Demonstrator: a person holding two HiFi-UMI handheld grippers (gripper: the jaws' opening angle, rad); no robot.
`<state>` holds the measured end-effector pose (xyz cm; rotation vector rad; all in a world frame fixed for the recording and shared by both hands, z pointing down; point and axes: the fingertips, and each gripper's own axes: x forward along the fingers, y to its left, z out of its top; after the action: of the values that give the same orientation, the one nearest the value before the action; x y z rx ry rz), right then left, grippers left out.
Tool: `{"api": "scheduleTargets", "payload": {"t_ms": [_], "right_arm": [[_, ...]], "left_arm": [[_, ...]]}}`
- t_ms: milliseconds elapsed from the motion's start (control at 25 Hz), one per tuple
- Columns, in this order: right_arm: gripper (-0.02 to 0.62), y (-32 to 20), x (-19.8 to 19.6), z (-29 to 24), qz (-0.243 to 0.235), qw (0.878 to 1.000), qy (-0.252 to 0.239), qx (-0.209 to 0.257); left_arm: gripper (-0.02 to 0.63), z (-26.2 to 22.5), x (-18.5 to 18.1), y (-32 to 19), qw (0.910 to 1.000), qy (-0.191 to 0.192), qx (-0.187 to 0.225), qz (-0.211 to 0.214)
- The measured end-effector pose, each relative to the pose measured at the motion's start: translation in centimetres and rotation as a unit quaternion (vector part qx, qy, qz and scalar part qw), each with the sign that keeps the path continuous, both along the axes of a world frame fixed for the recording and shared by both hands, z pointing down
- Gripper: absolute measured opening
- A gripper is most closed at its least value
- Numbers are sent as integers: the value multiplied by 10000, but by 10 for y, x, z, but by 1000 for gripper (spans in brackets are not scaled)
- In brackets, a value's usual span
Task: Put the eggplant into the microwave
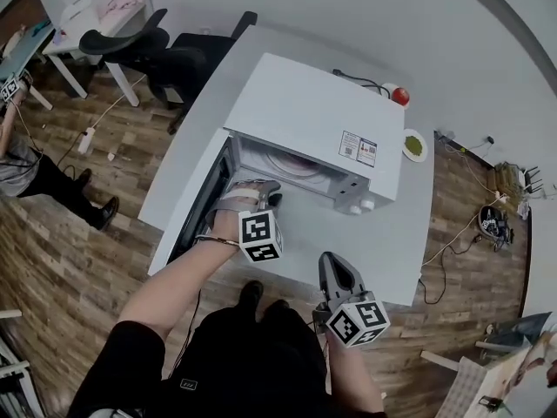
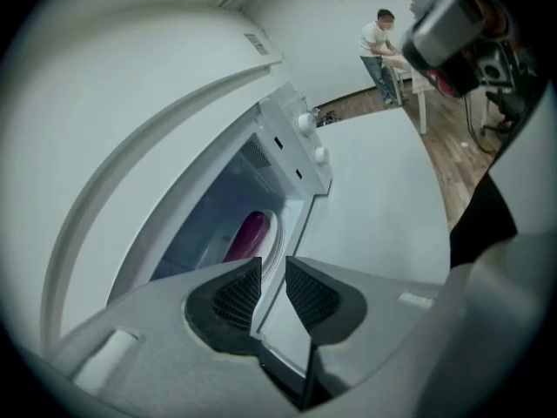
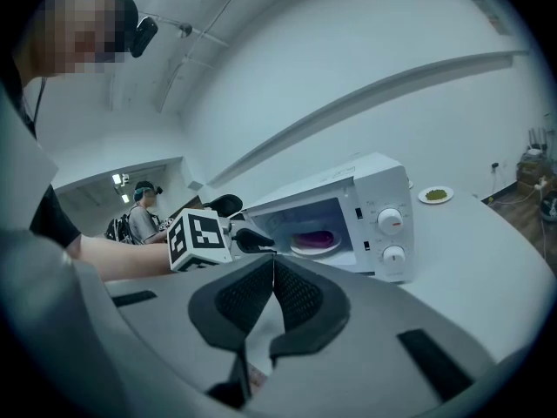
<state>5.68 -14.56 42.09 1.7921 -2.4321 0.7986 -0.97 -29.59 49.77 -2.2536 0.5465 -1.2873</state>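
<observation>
The white microwave (image 1: 313,120) stands on the table with its door (image 1: 202,212) swung open to the left. Inside, the purple eggplant (image 2: 246,233) lies on the glass turntable; it also shows in the right gripper view as eggplant (image 3: 313,237). My left gripper (image 1: 261,192) hovers just outside the oven's mouth, open, with nothing between its pads (image 2: 237,293). My right gripper (image 1: 333,259) hangs back near the table's front edge, shut and empty, its tips meeting (image 3: 272,264). From there the left gripper (image 3: 251,239) shows in front of the cavity.
A small plate of green food (image 1: 414,144) and a red object (image 1: 400,96) sit on the white table (image 1: 383,251) to the right of the oven. A black office chair (image 1: 174,55) stands beyond the table. Another person (image 1: 26,159) is at the far left.
</observation>
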Motion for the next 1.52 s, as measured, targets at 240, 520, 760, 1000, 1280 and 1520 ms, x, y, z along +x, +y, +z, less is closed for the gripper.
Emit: {"api": "scheduleTargets", "payload": {"t_ms": [240,520,760,1000,1280,1520], "right_arm": [[15,15,-7,-12,-123,9999,47,47],[15,44,-5,-34,-423,9987,30,296],[15,87,8,-46,-762,9960,-24,458],[15,140,23,-50,-1085,9921,-232,585],[15,185,31,-50,-1322,9890,-248,622],[14,200,21,-70,-1306,9873,-282,859]], "left_arm": [[87,-24,-11,30,9994,315,-35,-108],[87,-57,-12,88,9957,799,-192,-433],[87,-87,0,153,9868,1348,-356,-820],[78,-100,10,222,9519,2398,-1228,-1459],[38,-136,5,279,9132,3342,-1432,-1841],[21,-166,-10,308,8899,3988,-1300,-1793]]}}
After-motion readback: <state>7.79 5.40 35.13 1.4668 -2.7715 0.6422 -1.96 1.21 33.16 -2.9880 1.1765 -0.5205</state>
